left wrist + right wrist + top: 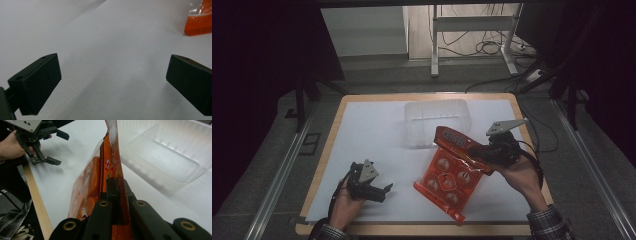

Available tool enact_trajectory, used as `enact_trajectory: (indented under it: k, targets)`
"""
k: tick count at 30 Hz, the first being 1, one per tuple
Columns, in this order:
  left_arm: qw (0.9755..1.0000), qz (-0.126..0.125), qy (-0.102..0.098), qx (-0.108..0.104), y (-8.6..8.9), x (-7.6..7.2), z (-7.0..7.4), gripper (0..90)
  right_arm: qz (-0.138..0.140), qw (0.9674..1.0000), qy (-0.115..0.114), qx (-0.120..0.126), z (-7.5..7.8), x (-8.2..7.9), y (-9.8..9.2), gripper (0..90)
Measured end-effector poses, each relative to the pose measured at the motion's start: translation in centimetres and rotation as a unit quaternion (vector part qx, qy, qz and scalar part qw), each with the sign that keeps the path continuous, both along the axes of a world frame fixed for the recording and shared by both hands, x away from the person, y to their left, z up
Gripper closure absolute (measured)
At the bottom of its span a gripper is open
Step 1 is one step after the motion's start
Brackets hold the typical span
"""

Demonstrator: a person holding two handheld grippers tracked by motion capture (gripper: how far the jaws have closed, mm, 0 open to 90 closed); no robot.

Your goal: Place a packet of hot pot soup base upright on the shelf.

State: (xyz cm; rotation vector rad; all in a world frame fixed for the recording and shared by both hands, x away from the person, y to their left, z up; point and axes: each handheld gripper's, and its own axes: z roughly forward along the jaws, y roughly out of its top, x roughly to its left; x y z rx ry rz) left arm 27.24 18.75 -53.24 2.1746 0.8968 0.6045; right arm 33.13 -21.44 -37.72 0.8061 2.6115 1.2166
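An orange snack bag with round printed pieces hangs tilted over the white sheet, its lower end near the table's front. My right gripper is shut on the bag's upper right edge; in the right gripper view the bag runs up from between the closed jaws. My left gripper rests low at the front left, open, with bare white sheet between its fingers. A corner of the orange bag shows at the upper right of the left gripper view.
A clear plastic tub stands at the back middle of the white sheet, just behind the bag, and appears large on the right. The wooden table edge runs along the front. Floor cables lie beyond the table.
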Motion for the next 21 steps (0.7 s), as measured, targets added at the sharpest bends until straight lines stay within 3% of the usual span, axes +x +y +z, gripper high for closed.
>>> enact_trajectory:
  k: [12, 21]
  targets:
    - [1.0, 0.002, 0.006, -0.001, 0.0, 0.0, 0.1, 0.0, 0.011, 0.9993, -0.031, -0.02, 3.3, -0.2, 0.7, 89.0]
    - [1.0, 0.001, 0.006, -0.002, 0.0, 0.0, 0.1, 0.0, 0.0, 0.9986, -0.047, -0.024, 4.8, 0.0, 0.8, 89.1]
